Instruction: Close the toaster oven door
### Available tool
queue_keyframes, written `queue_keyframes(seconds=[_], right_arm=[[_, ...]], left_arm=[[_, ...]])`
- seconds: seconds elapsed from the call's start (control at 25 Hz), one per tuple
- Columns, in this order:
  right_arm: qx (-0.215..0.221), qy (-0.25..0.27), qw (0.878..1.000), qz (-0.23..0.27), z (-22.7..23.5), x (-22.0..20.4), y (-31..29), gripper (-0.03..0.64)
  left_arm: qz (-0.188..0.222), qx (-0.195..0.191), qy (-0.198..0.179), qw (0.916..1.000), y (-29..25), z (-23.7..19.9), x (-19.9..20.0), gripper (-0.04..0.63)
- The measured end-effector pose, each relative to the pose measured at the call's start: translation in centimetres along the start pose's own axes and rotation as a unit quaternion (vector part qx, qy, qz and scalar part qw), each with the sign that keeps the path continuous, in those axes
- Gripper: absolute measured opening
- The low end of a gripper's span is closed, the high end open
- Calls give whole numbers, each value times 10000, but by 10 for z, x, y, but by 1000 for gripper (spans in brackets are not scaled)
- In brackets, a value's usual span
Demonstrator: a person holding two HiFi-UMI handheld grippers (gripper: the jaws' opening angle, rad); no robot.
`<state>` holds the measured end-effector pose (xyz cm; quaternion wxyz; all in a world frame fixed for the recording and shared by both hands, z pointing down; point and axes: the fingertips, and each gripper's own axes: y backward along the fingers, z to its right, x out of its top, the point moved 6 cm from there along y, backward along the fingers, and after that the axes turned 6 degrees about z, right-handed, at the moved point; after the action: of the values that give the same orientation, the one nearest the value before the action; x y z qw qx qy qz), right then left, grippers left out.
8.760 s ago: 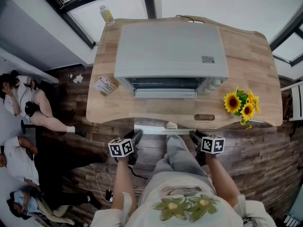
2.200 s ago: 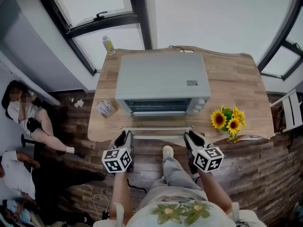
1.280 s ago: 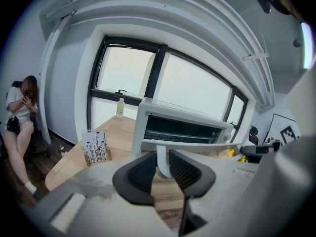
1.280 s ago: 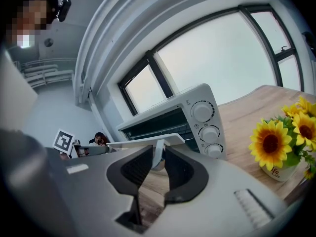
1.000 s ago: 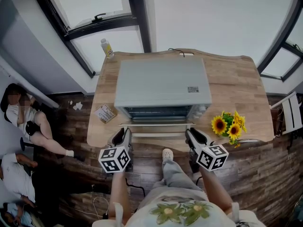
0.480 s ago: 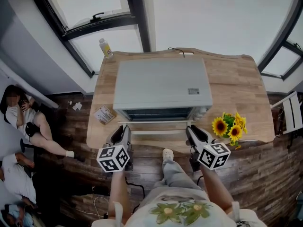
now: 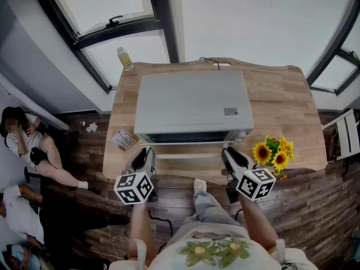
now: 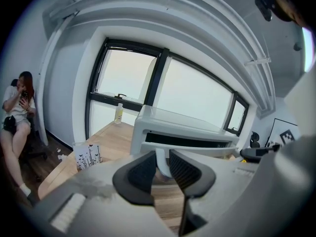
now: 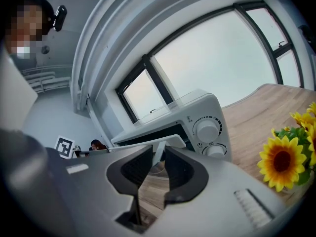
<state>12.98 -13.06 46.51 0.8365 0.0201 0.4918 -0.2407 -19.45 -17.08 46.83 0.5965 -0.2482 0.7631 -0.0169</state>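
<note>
Currently the toaster oven (image 7: 193,103) sits mid-frame on the wooden table (image 7: 281,94), its door (image 7: 188,145) ajar and tilted out at the top. At the lower centre, the left tool (image 7: 144,152) pinches the door handle (image 7: 188,156) at its left end, and the right tool (image 7: 228,152) pinches its right end. Just right of them, sunflowers (image 7: 273,151).
</note>
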Motion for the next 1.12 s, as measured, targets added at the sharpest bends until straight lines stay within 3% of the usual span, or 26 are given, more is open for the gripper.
queue_keyframes(seconds=[1.12], right_arm=[[63, -369, 9993, -55, 10, 22, -26, 81]], left_arm=[[217, -69, 28, 9997, -26, -4, 19, 98]])
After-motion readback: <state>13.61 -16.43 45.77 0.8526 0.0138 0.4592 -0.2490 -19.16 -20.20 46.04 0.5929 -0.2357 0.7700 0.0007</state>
